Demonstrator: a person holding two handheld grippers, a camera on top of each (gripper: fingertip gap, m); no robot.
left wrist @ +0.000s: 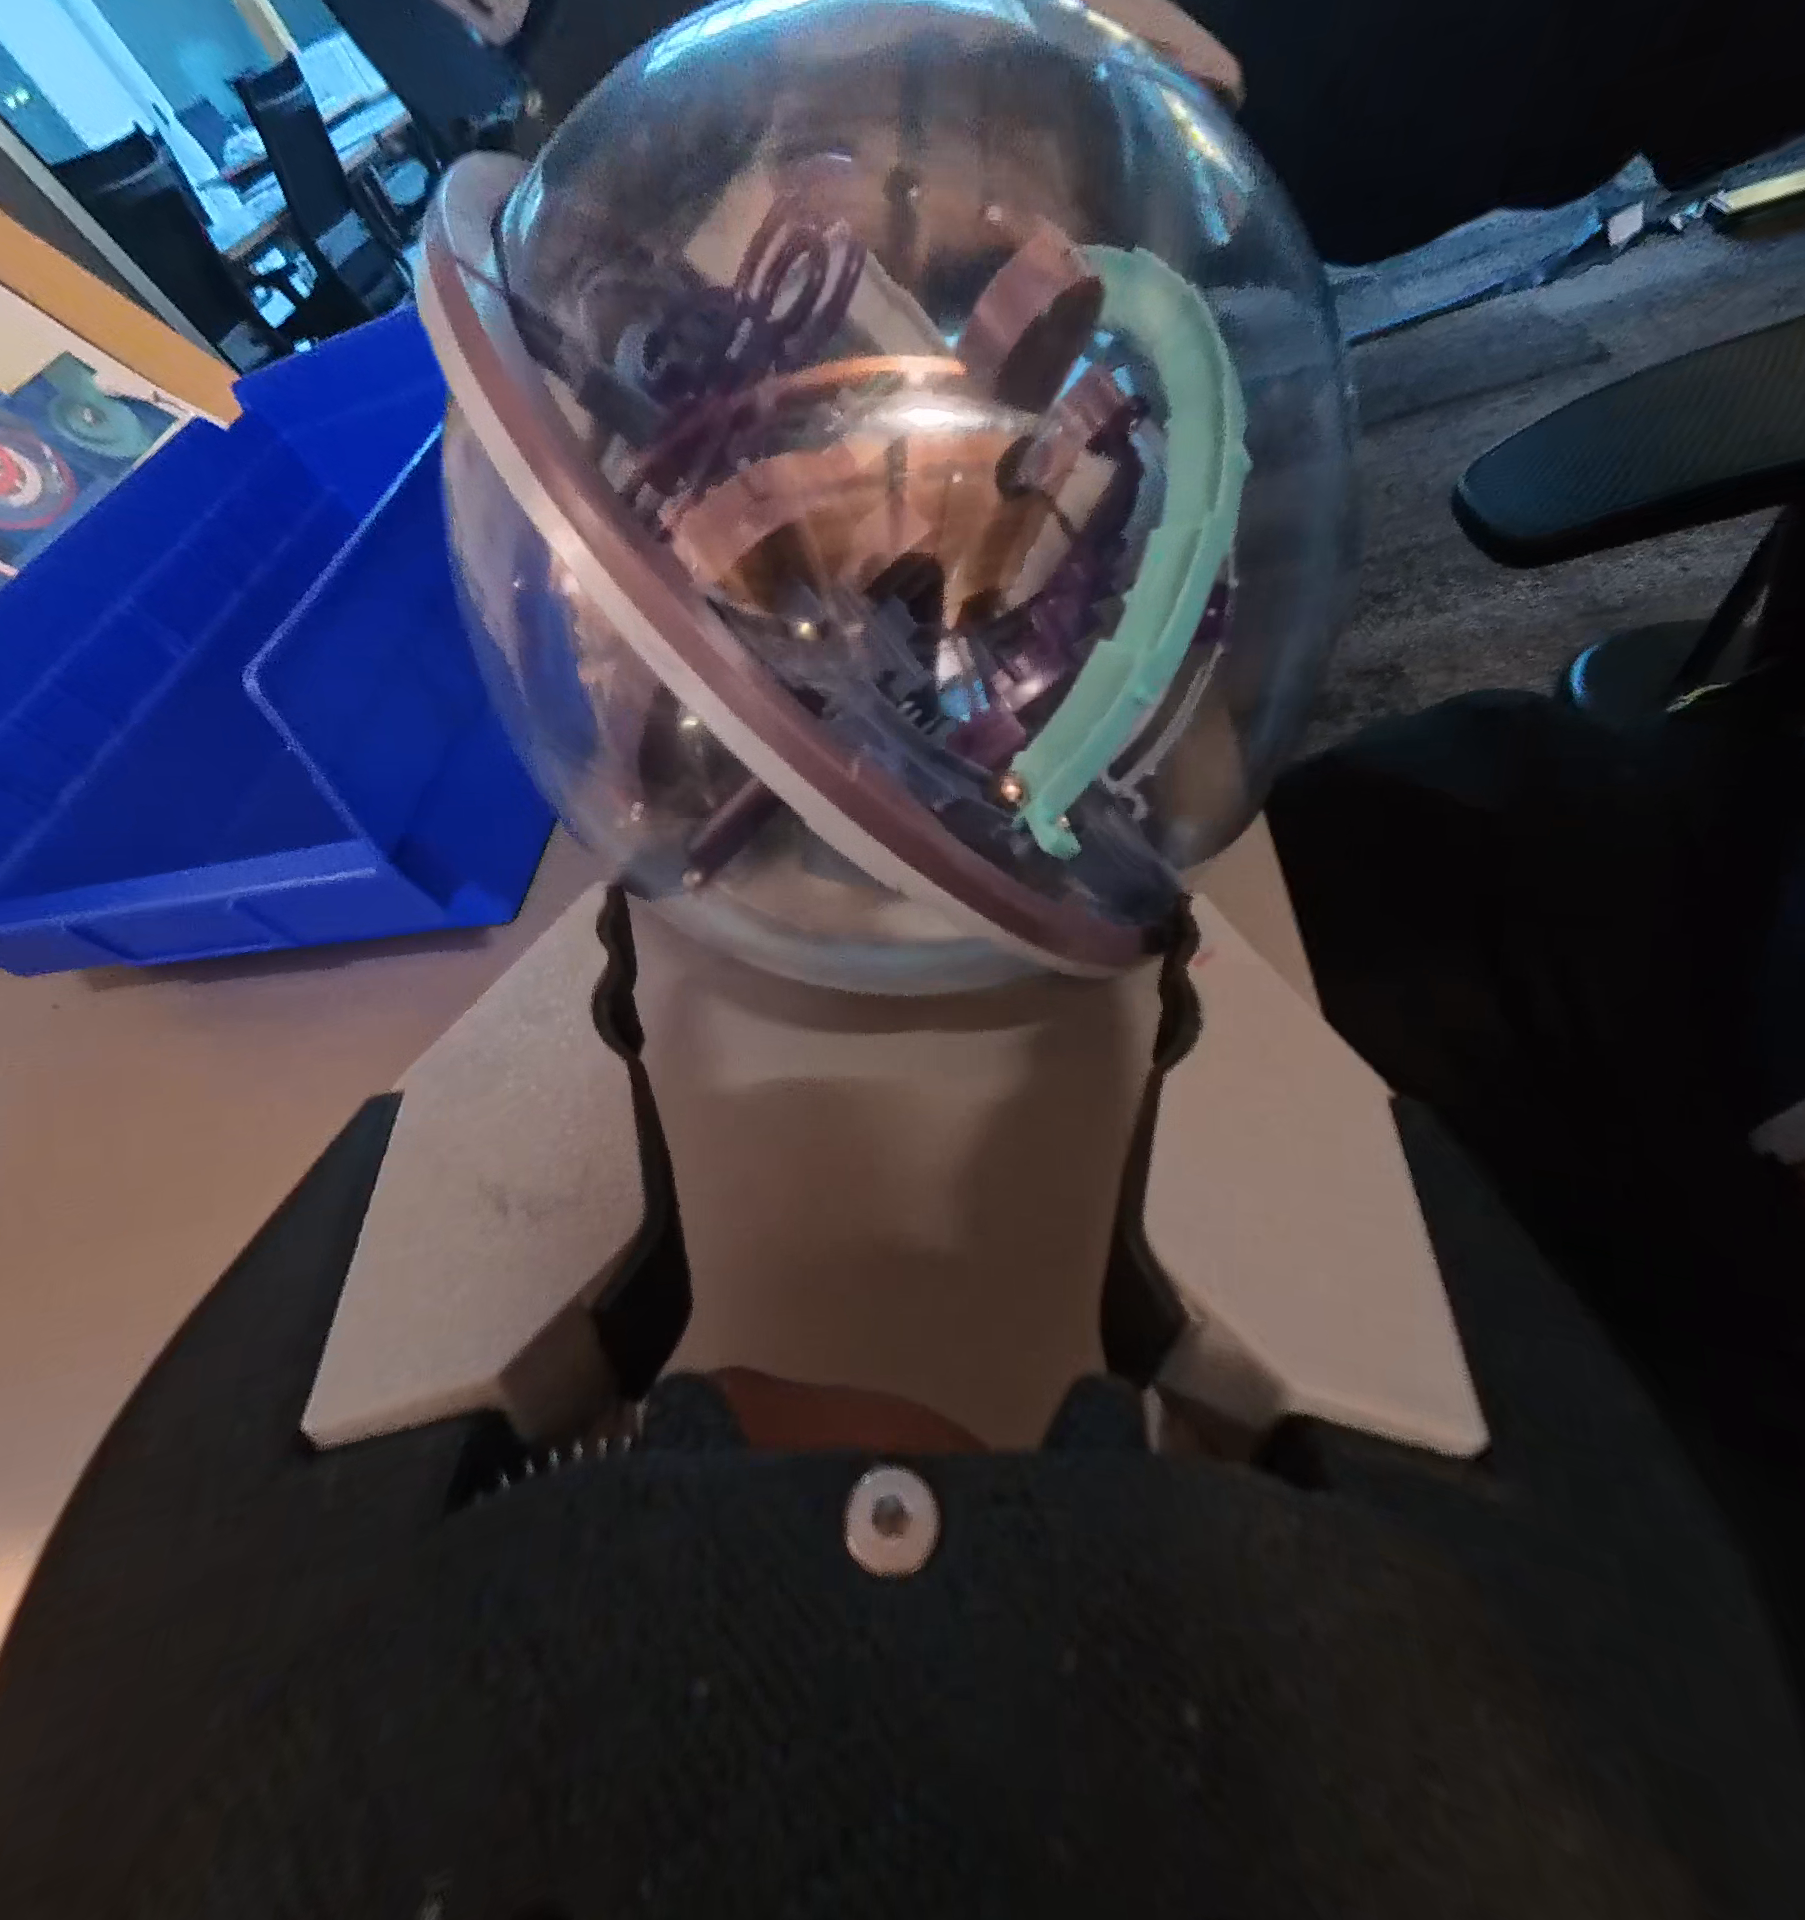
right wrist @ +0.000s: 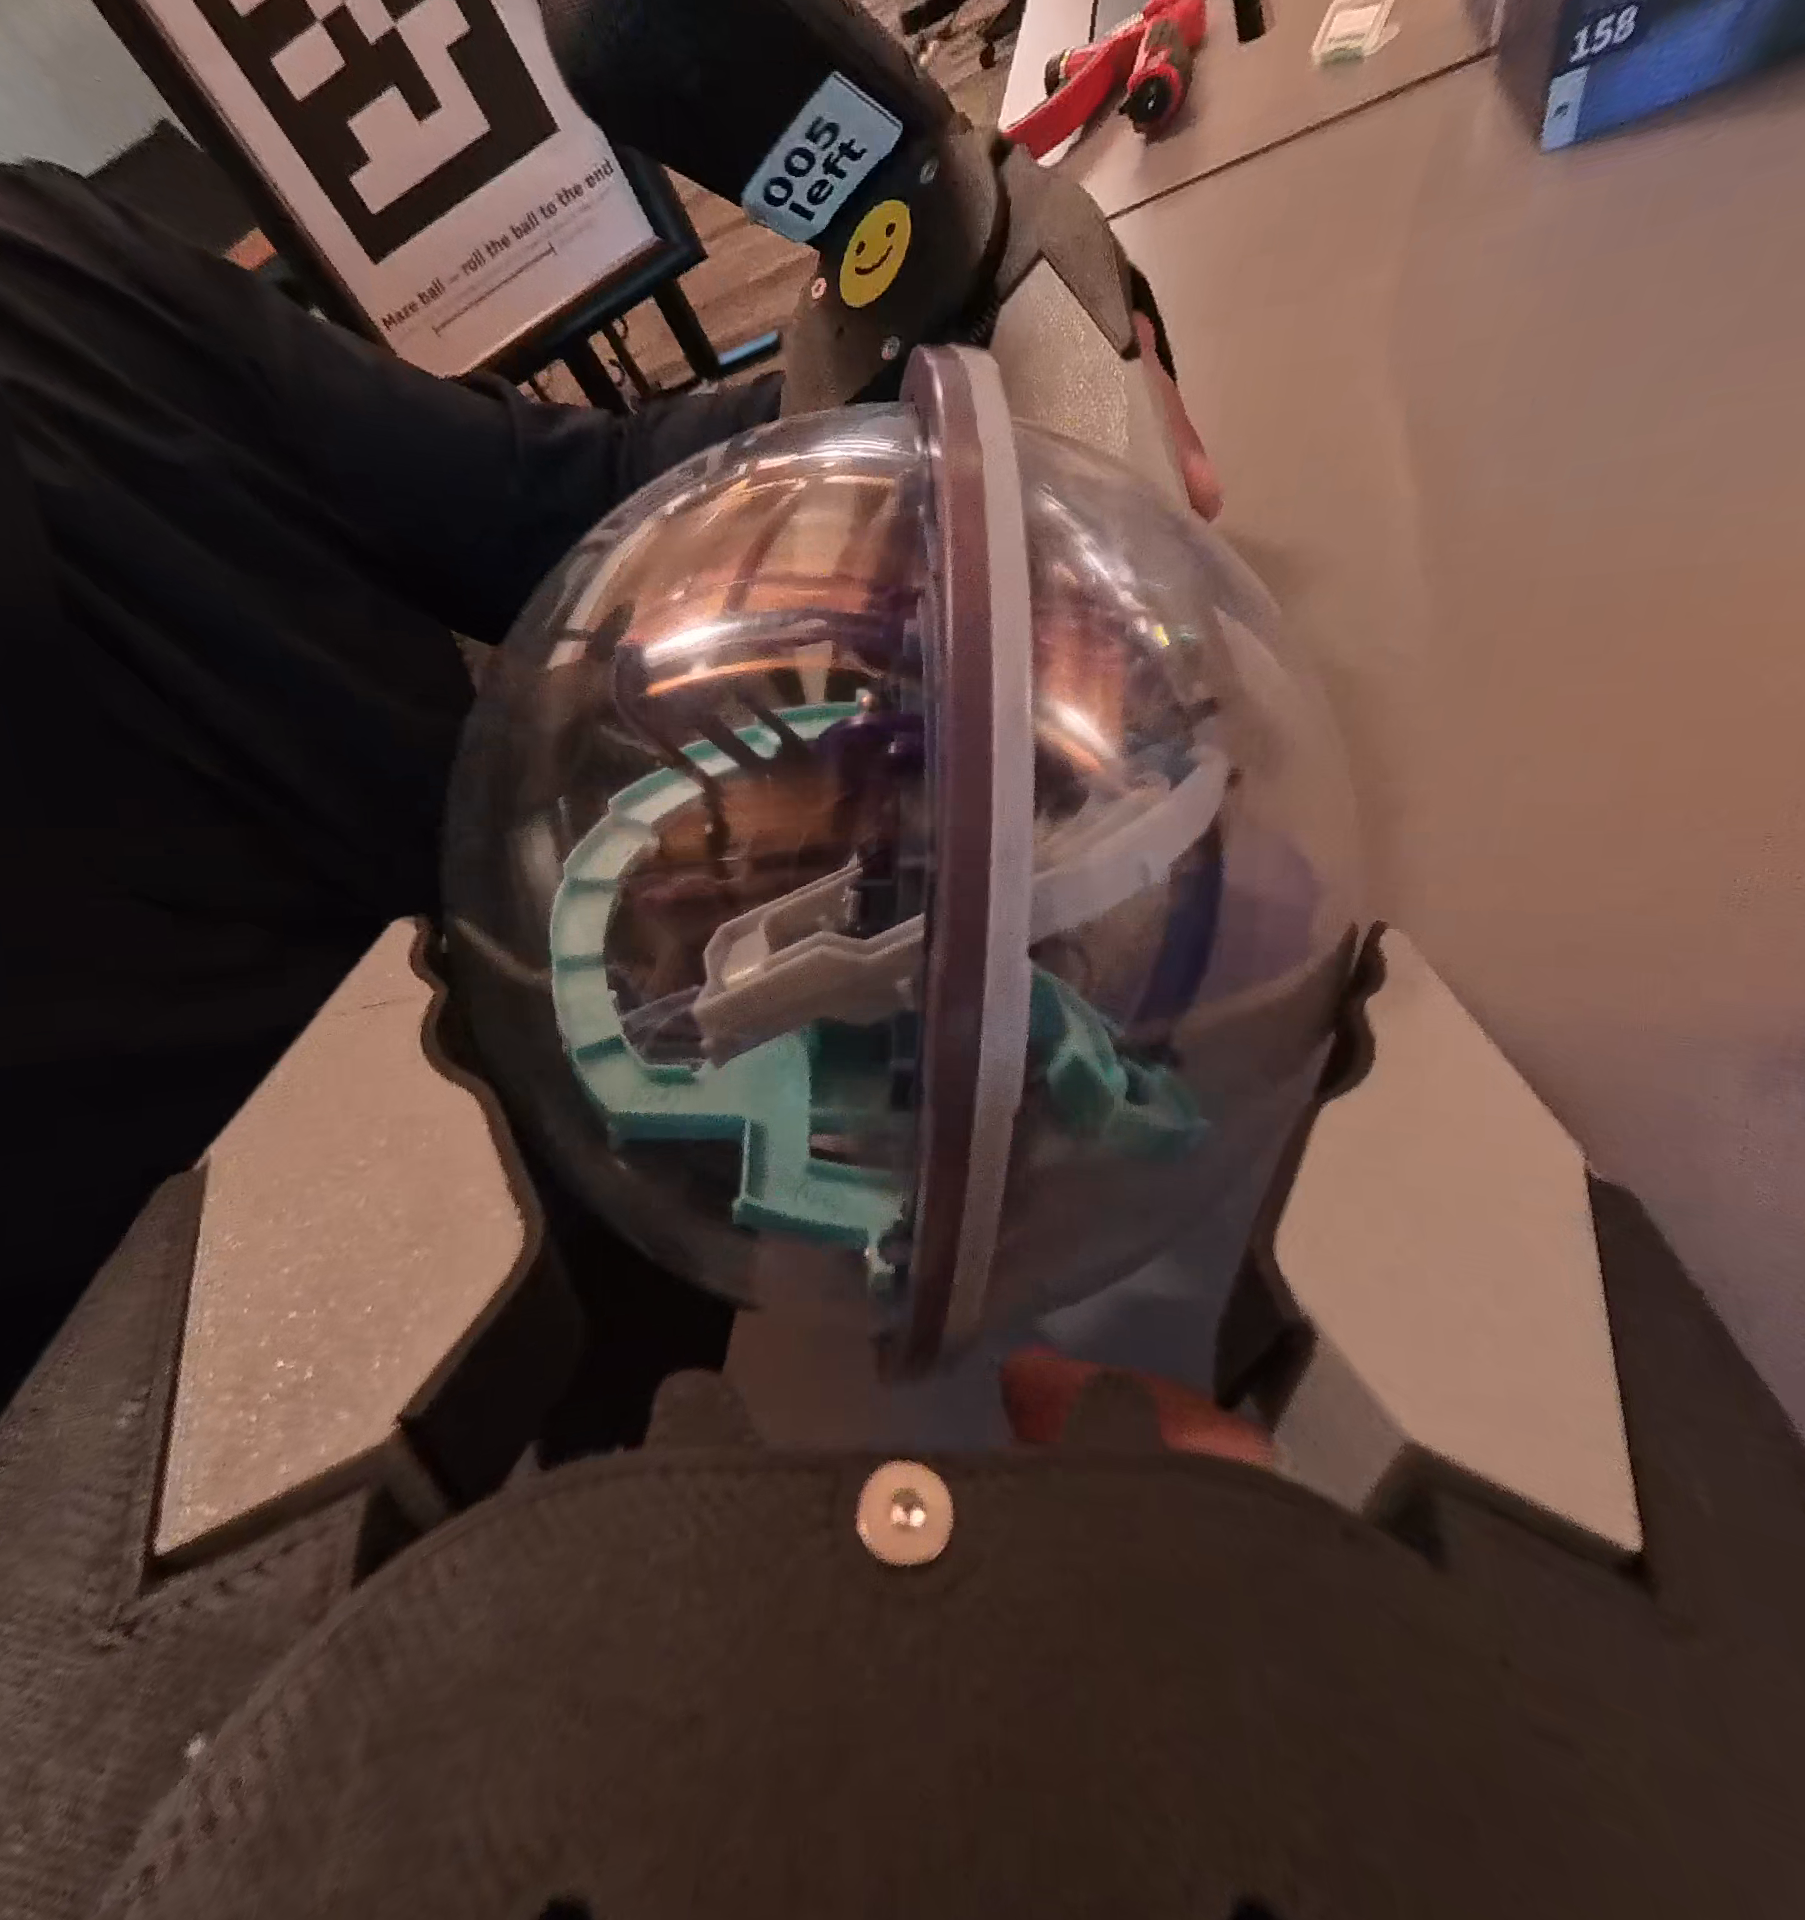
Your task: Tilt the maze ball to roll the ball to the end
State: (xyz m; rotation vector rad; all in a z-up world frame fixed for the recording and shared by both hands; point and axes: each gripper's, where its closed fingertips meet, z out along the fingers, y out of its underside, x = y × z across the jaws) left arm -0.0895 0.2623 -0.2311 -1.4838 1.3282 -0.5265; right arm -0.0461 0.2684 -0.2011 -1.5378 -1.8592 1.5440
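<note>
The maze ball [left wrist: 877, 447] is a clear sphere with a purple and white equator ring and coloured tracks inside. It is held up above the table. My left gripper [left wrist: 893, 935] is shut on its lower part, with the fingertips [left wrist: 612, 935] on either side. A small metal ball [left wrist: 1009, 790] sits by the lower end of the light green track [left wrist: 1189, 499]. In the right wrist view my right gripper [right wrist: 898, 966] is shut on the maze ball [right wrist: 732, 790], whose ring stands upright. The left gripper's body [right wrist: 877, 229] shows behind the ball.
A blue bin [left wrist: 202, 675] stands on the beige table [left wrist: 98, 1143] at left. An office chair [left wrist: 1656, 436] is at right. A framed marker sign [right wrist: 389, 135], a red toy car [right wrist: 1116, 62], a blue box [right wrist: 1687, 62] and a person's dark sleeve [right wrist: 150, 623] are around.
</note>
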